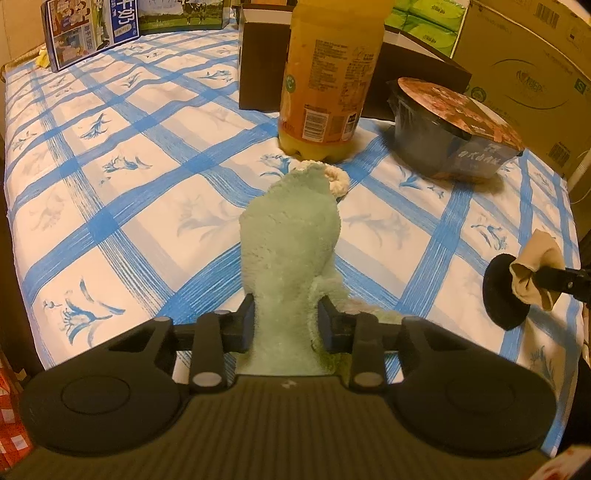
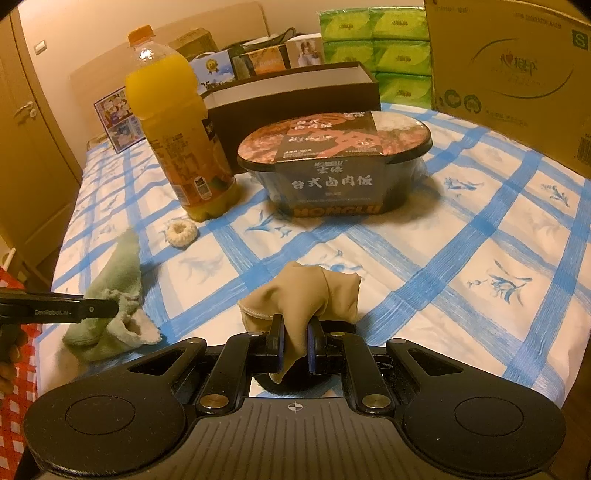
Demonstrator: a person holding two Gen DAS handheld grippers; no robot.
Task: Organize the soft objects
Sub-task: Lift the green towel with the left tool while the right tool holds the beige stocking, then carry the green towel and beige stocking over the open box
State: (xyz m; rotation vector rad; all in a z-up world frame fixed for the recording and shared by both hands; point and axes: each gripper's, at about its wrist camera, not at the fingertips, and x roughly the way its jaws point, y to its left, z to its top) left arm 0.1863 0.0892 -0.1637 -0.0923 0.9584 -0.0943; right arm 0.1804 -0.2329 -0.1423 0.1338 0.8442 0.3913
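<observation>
A fuzzy pale green sock (image 1: 291, 236) lies on the blue-checked sheet (image 1: 110, 192) and runs back between the pads of my left gripper (image 1: 286, 314), which press on its near end. In the right wrist view the same green sock (image 2: 118, 280) is pinched by the left gripper (image 2: 110, 308) at the left edge. A cream fuzzy hair tie (image 1: 340, 179) lies just past the sock's far tip, also visible as the hair tie (image 2: 181, 232). My right gripper (image 2: 295, 332) is shut on a bunched beige sock (image 2: 306, 291); the beige sock (image 1: 535, 266) shows at the right.
An orange juice bottle (image 1: 325, 85) and a sealed instant rice bowl (image 2: 332, 166) stand behind the hair tie. An open dark box (image 2: 295, 99), green tissue packs (image 2: 388, 48) and a big cardboard carton (image 2: 517, 74) line the back. A milk carton box (image 1: 88, 29) stands far left.
</observation>
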